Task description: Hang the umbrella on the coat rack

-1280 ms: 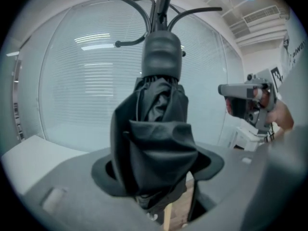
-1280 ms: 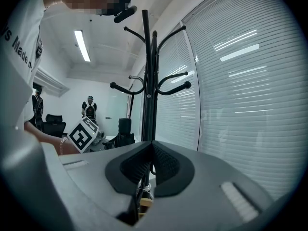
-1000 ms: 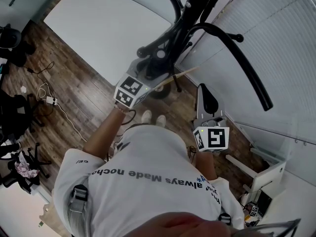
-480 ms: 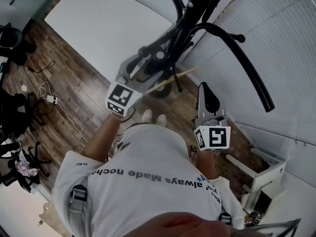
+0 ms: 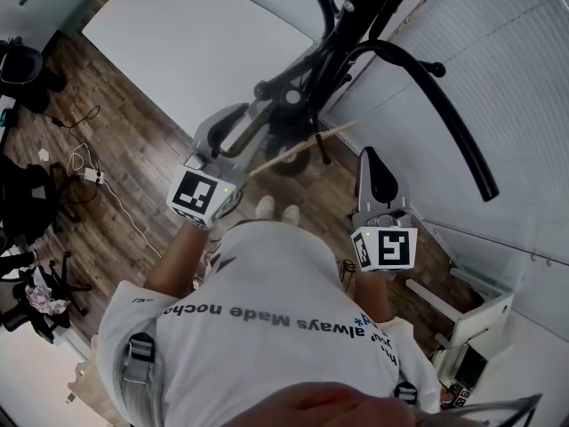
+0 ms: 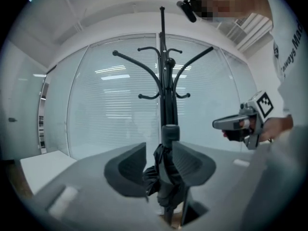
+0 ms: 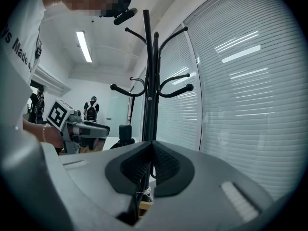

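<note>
The left gripper [image 6: 159,148] is pointing level at the coat rack [image 6: 165,88], and its jaws are closing. The folded black umbrella [image 6: 167,177] is showing in the gap between them, but no pad is pressing on it. The umbrella is standing upright close against the rack's pole, lower than the curved hooks, with its round cap on top and its cloth bunching below. What is bearing it I cannot tell. The right gripper [image 7: 153,146] is hovering off to the side, also facing the rack, with its jaws lying together at the tips. A thin dark loop [image 7: 151,170] is showing in the slit beneath them, and I cannot tell whether it is pinched. In the head view a pale stick [image 5: 302,147] is slanting between the two grippers, near the rack's foot. Window blinds [image 7: 240,81] are running behind the rack.
</note>
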Motion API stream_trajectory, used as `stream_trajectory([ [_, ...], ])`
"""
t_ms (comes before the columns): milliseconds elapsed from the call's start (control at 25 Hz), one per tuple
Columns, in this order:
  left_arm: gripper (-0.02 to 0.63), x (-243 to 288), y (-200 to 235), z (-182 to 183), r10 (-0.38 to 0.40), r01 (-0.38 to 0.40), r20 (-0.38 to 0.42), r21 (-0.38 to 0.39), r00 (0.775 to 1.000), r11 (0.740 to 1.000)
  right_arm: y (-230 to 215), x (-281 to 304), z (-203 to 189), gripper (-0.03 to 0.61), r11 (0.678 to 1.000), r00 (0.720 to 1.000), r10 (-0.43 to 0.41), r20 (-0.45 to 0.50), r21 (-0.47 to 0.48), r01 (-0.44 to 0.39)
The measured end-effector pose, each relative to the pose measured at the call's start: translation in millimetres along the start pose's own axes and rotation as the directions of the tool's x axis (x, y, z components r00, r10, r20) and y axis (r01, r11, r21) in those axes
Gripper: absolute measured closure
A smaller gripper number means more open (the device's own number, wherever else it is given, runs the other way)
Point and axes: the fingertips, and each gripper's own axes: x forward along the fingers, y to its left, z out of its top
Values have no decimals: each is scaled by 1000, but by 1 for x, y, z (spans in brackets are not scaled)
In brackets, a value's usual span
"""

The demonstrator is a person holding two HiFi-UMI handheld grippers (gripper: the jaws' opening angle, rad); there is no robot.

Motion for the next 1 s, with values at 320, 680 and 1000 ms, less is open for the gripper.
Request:
stream_trajectory([
  [320, 591, -20, 8, -7, 73, -72, 12, -10, 997, 997, 5, 1, -7, 577, 1000, 1000, 24, -13, -7, -24],
  [680, 609, -23, 4, -1, 69, -67, 41, -41, 997, 997, 17, 4, -4, 576, 997, 998, 61, -30, -49, -62],
  [1000, 609, -20, 0, -2, 53, -51, 39, -47, 998, 998, 18, 6, -1, 577, 996, 997, 69, -28, -57, -70],
])
